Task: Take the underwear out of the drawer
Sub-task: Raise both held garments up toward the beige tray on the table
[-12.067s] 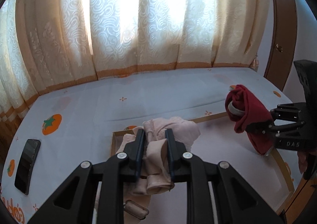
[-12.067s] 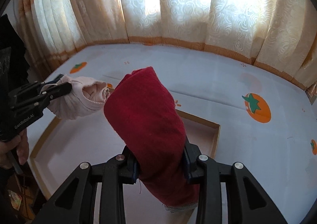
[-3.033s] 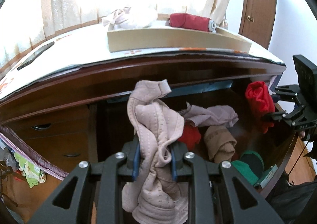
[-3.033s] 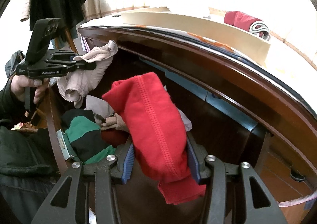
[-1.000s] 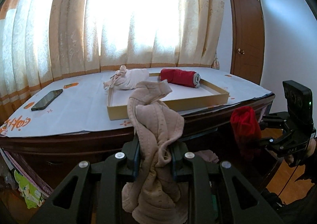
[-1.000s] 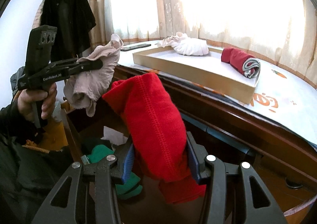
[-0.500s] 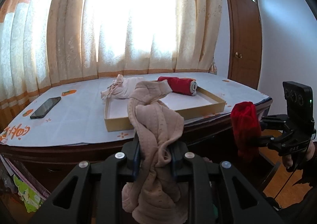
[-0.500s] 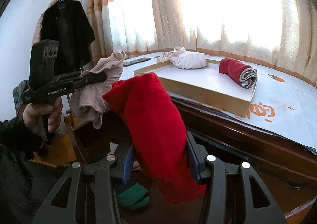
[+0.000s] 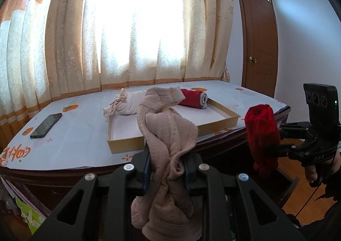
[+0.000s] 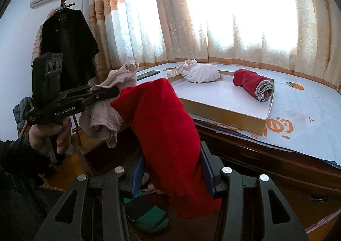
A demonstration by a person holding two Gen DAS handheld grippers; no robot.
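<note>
Between each tool's fingers, a garment hangs.
Left gripper (image 9: 167,161) pinches beige underwear (image 9: 166,134); right gripper (image 10: 172,168) clamps red underwear (image 10: 164,130).

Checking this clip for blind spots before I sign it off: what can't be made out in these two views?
- Left wrist view: the drawer interior is hidden behind the beige underwear and the left tool.
- Right wrist view: most of the drawer is covered by the red underwear; only a green-and-black garment shows.
- Window: overexposed, nothing visible outside.
- Phone: screen too small and dark.
</note>
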